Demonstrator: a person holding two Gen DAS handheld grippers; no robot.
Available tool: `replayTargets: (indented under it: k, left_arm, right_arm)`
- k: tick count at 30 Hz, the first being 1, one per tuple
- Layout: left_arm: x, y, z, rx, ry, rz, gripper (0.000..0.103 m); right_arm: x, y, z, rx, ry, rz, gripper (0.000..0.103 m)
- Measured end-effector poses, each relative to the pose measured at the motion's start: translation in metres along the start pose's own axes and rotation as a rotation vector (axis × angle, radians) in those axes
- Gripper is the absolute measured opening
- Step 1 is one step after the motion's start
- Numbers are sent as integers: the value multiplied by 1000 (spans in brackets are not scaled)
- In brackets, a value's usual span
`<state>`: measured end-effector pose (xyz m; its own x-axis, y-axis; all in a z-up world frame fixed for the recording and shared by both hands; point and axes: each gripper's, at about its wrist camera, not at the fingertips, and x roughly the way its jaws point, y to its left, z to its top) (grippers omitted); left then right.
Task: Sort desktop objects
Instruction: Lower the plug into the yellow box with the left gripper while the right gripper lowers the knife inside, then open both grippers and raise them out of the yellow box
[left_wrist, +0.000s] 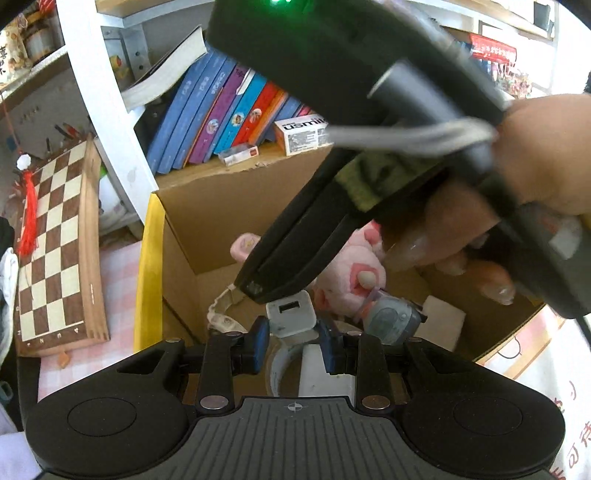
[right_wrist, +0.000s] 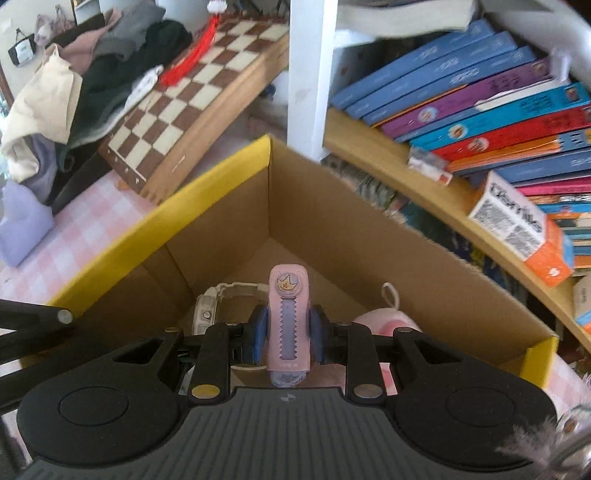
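The right claw (right_wrist: 286, 334) pinches a slim pink plastic retractable eraser case (right_wrist: 287, 325) with a gold crown sticker near its rounded top and a lilac toothed slider strip down its middle; the two blue pads (right_wrist: 258, 334) press against its long sides and hold it upright above the open brown cardboard box with a yellow-edged rim (right_wrist: 207, 177). Seen from the left wrist, the left claw (left_wrist: 293, 341) has its blue pads spread apart with nothing gripped between them, poised over the same box (left_wrist: 221, 206), and a small white and grey plastic block with a rectangular slot (left_wrist: 291, 312) lies just beyond the gap, on the box floor. In that view the right claw (left_wrist: 255, 286) reaches down into the box from the upper right, held by a hand (left_wrist: 517, 192), and the pink case's top (left_wrist: 245, 245) peeks out behind it. Inside the box lie a white wristwatch with a pale strap (right_wrist: 210, 310), a pink plush toy (left_wrist: 354, 269), a small grey-blue rounded gadget (left_wrist: 388, 317) and a roll of clear tape (left_wrist: 284, 365) under the left claw. The box stands on a desk covered with a pink checked cloth (right_wrist: 74, 236), close to a brown and cream wooden chessboard (left_wrist: 55, 251) with a red tassel (left_wrist: 29, 214), and beside a wooden shelf holding leaning blue, purple and red books (right_wrist: 480, 96).
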<state>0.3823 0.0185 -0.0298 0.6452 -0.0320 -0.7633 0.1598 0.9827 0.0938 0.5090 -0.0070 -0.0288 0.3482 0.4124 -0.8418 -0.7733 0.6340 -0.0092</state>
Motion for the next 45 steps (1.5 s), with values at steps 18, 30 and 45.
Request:
replayTargets:
  k: [18, 30, 45]
  left_arm:
    - [-9, -9, -1, -19, -33, -29, 46]
    - [-64, -11, -11, 8, -155, 32, 80]
    - [-155, 16, -51, -81, -320, 107, 92]
  right_arm:
    - [6, -8, -2, 51, 8, 7, 55]
    - [-67, -7, -17, 135, -147, -51, 60]
    - [-185, 30, -85, 210, -369, -177, 62]
